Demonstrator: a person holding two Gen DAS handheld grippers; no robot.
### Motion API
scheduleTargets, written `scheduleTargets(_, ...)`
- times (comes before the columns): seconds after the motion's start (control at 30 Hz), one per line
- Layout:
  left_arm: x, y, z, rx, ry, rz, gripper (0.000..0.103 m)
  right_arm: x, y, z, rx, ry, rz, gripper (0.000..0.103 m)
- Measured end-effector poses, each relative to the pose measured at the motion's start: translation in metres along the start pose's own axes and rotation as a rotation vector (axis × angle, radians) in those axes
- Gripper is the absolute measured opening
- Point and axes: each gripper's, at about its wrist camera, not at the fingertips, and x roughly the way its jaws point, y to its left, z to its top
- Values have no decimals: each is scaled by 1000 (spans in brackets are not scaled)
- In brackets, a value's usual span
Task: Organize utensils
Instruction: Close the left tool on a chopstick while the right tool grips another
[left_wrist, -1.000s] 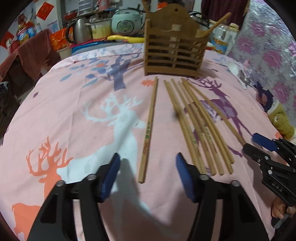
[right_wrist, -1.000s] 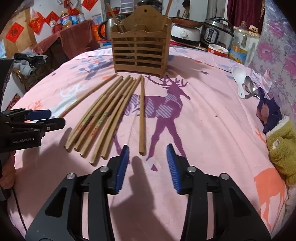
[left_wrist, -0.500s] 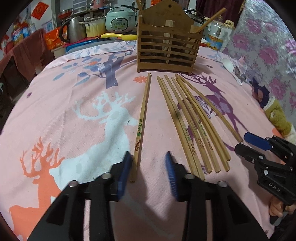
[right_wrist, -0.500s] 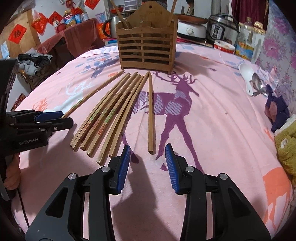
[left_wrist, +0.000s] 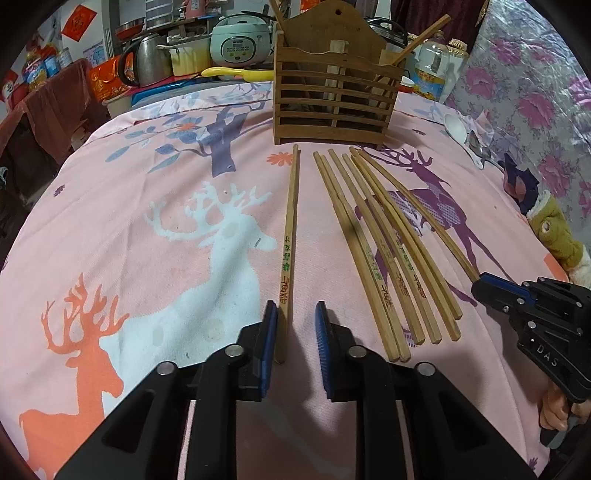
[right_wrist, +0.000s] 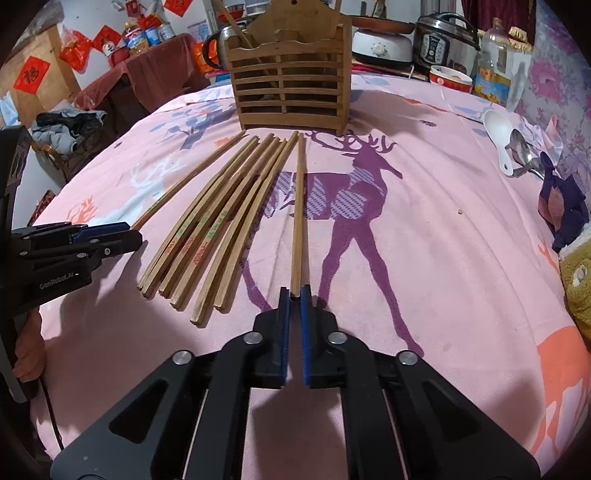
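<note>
Right gripper (right_wrist: 292, 291) fingers have just pinched a chopstick (right_wrist: 297, 210) end; left gripper (left_wrist: 294, 314) fingers, narrowed, straddle another chopstick (left_wrist: 288, 254), unclosed.

Pink deer-print tablecloth (left_wrist: 147, 229), tan chopsticks (left_wrist: 373, 236)

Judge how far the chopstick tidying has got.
Done: a few sticks stand in the wooden holder. In hand: the right gripper is shut on the near end of the rightmost chopstick; the left gripper, open, straddles the leftmost chopstick. Left: the bundle between them lies on the cloth.
</note>
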Motion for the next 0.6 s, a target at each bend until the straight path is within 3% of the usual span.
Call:
scheduleTargets(0.03,0,0,0,3,4,-13,6,0,0,0,-2,-1,-2,6)
scheduleTargets(0.47,0,-1,0,2,9,-13,6,-1,-1,0,2,0,-2,7)
scheduleTargets(0.6,-6,-6,-1,27,-24,16,6,-2,-1,0,0,-5,-8,6)
